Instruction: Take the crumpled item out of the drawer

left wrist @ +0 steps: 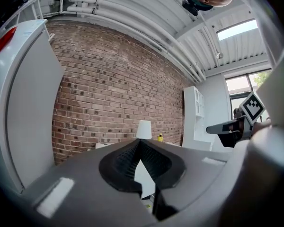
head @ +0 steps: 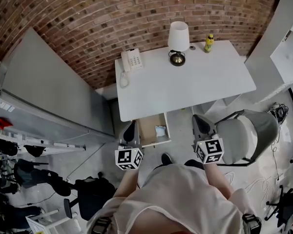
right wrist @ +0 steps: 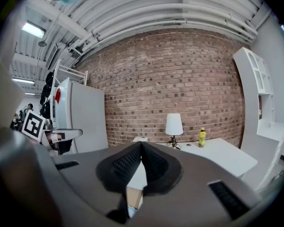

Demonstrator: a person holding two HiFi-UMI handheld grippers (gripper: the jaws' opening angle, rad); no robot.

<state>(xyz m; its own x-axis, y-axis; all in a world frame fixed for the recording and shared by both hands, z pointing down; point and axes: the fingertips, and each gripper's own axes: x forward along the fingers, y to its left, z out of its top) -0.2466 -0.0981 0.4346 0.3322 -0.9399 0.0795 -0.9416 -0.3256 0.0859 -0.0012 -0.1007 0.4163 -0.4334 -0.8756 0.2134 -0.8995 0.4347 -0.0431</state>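
So: approach phase, nothing grabbed yet. The drawer [head: 145, 130] stands pulled out under the front-left edge of the white worktop [head: 185, 89]. The crumpled item [head: 160, 130], whitish, lies inside it toward the right side wall.

Head view puts the left gripper [head: 130, 130] just beside the drawer's left side. The right gripper [head: 200, 124] is further off to the drawer's right, near the grey chair [head: 246, 135]. Both point roughly level toward the brick wall [head: 136, 13].

Fingers: the left pair is pressed together at the tips with nothing between them. The right pair is likewise closed and empty in its own view.

On the worktop are a lamp [head: 178, 40], a phone [head: 131, 60] and a yellow bottle [head: 209, 43]; none are in the way.

Step in hand, my read: closing in on the open drawer, pre-grasp.

Next move calls for:
- pick one gripper; the right looks to have a line on the item, since the drawer interior shows just under its fingers in its view
- spread the fingers
- tip down into the drawer
- pinch the item
- lift clear of the drawer walls

Risks: the item looks soft and light, so a shallow pinch may slip. The drawer is narrow, so spread fingers could snag a side wall.
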